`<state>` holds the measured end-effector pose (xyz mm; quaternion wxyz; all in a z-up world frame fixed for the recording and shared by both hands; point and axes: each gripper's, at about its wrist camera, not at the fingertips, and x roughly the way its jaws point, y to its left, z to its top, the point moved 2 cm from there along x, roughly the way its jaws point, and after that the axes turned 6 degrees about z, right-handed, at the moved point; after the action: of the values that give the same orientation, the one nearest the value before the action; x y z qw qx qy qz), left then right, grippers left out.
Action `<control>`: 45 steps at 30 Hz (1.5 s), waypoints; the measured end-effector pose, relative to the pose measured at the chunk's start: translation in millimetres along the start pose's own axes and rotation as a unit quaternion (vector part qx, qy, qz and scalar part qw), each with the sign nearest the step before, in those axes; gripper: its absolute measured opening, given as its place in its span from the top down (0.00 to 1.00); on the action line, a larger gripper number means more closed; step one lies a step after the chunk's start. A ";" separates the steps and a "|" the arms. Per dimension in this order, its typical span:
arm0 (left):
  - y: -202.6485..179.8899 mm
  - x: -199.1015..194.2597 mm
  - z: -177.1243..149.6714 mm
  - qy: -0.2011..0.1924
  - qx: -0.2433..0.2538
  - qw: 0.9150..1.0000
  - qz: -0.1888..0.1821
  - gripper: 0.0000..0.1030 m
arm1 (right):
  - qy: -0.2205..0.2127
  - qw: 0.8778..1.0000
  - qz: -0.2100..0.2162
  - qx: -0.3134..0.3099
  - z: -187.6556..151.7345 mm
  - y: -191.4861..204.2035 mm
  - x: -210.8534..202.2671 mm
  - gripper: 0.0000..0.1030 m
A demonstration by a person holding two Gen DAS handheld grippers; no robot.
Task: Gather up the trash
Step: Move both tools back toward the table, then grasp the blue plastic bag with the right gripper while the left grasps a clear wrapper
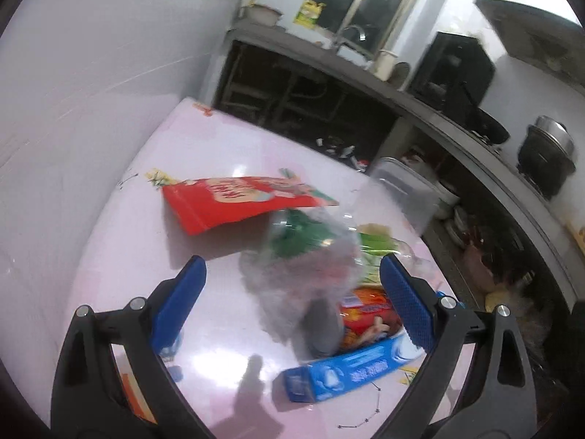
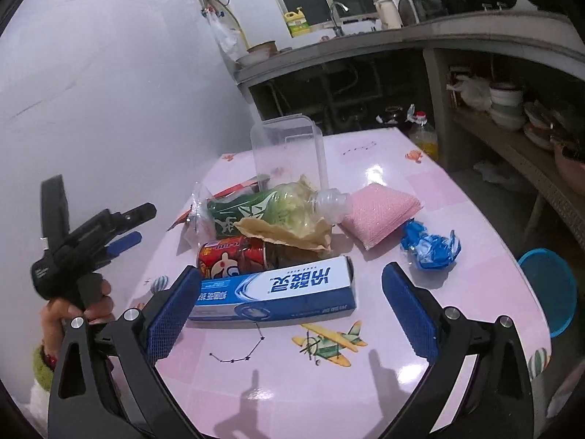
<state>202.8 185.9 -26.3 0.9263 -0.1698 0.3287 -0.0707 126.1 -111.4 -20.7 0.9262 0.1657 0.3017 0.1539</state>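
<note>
Trash lies heaped on the pink table (image 2: 420, 329). The heap holds a blue toothpaste box (image 2: 278, 292), a red can (image 2: 234, 256), a crushed clear bottle with a green label (image 2: 270, 212), brown paper (image 2: 292, 236), a pink cloth (image 2: 380, 212) and a crumpled blue wrapper (image 2: 427, 248). My right gripper (image 2: 292, 269) is open just before the box, holding nothing. My left gripper (image 1: 292, 259) is open above the bottle (image 1: 307, 252), near a red packet (image 1: 237, 201), the can (image 1: 365, 311) and the box (image 1: 347, 373). It also shows as the left gripper (image 2: 135, 225) in a hand (image 2: 73, 307).
A clear plastic container (image 2: 289, 150) stands upright behind the heap. A wall borders the table's left side. A blue round stool or bin (image 2: 548, 289) sits off the right edge. Beyond the table are an oil bottle (image 2: 424, 135) and a kitchen counter (image 2: 402, 36).
</note>
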 end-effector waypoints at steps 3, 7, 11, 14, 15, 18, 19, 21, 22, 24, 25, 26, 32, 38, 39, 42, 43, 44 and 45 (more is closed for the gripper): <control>19.4 10.5 10.5 0.017 -0.051 0.999 -0.007 0.18 | -0.002 1.000 0.007 0.002 4.1 1.1 -0.7 0.08; 38.5 18.7 22.0 0.025 -0.105 0.994 -0.014 0.25 | 0.005 1.000 0.018 0.006 12.2 -0.4 3.5 0.09; 29.5 13.9 14.0 0.019 -0.091 0.995 -0.023 0.26 | -0.002 1.000 0.002 0.011 27.7 -13.3 5.4 0.13; 15.9 12.5 3.8 0.035 -0.068 0.996 -0.048 0.26 | 0.006 1.000 -0.025 0.014 44.5 -32.9 13.0 0.14; 12.9 11.5 1.9 0.037 -0.062 0.996 -0.053 0.26 | 0.016 0.999 -0.027 0.016 51.4 -41.7 18.5 0.14; 3.0 7.5 -4.1 0.040 -0.037 0.997 -0.062 0.25 | 0.044 0.998 -0.027 0.042 70.2 -71.3 35.1 0.14; 0.4 5.9 -6.0 0.039 -0.030 0.997 -0.063 0.26 | 0.054 0.996 -0.024 0.062 75.7 -83.3 40.4 0.14; -5.0 2.3 -9.3 0.036 -0.014 0.997 -0.065 0.26 | 0.068 0.994 -0.011 0.090 84.6 -103.1 48.8 0.18; -7.2 0.6 -11.0 0.036 -0.007 0.997 -0.067 0.26 | 0.072 0.992 -0.009 0.108 86.6 -113.6 51.3 0.19; -12.8 -3.6 -13.7 0.035 0.010 0.997 -0.074 0.26 | 0.084 0.988 -0.014 0.132 86.8 -131.5 55.7 0.25; -16.0 -5.4 -15.3 0.034 0.020 0.997 -0.073 0.26 | 0.087 0.987 -0.024 0.130 84.5 -136.8 56.8 0.25; -18.0 -6.2 -16.3 0.034 0.027 0.997 -0.070 0.26 | 0.092 0.988 -0.034 0.116 79.7 -138.1 57.0 0.26; -28.1 -6.9 -23.0 0.044 0.050 0.995 -0.072 0.29 | 0.142 0.987 -0.079 0.002 43.7 -127.9 73.3 0.43; -38.5 -3.7 -31.5 0.053 0.078 0.994 -0.060 0.30 | 0.182 0.976 -0.102 -0.064 32.5 -133.8 96.8 0.58; -41.3 -2.3 -33.1 0.057 0.085 0.993 -0.054 0.30 | 0.185 0.976 -0.099 -0.064 31.5 -135.0 97.5 0.61; -48.1 2.5 -34.7 0.061 0.103 0.992 -0.031 0.31 | 0.181 0.976 -0.100 -0.064 30.1 -136.3 94.0 0.68; -50.5 4.5 -34.5 0.062 0.109 0.992 -0.024 0.31 | 0.180 0.977 -0.099 -0.062 28.2 -136.2 91.9 0.69; -54.2 7.1 -33.9 0.062 0.118 0.991 -0.017 0.31 | 0.178 0.977 -0.098 -0.058 26.7 -136.1 90.1 0.70; -58.1 9.5 -33.1 0.061 0.125 0.990 -0.012 0.32 | 0.176 0.978 -0.096 -0.056 24.5 -135.6 87.7 0.72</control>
<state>188.0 120.5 -34.9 0.9175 -0.0517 0.3713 -0.1331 233.7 -204.6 -100.8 0.8770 0.0545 0.4651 0.1076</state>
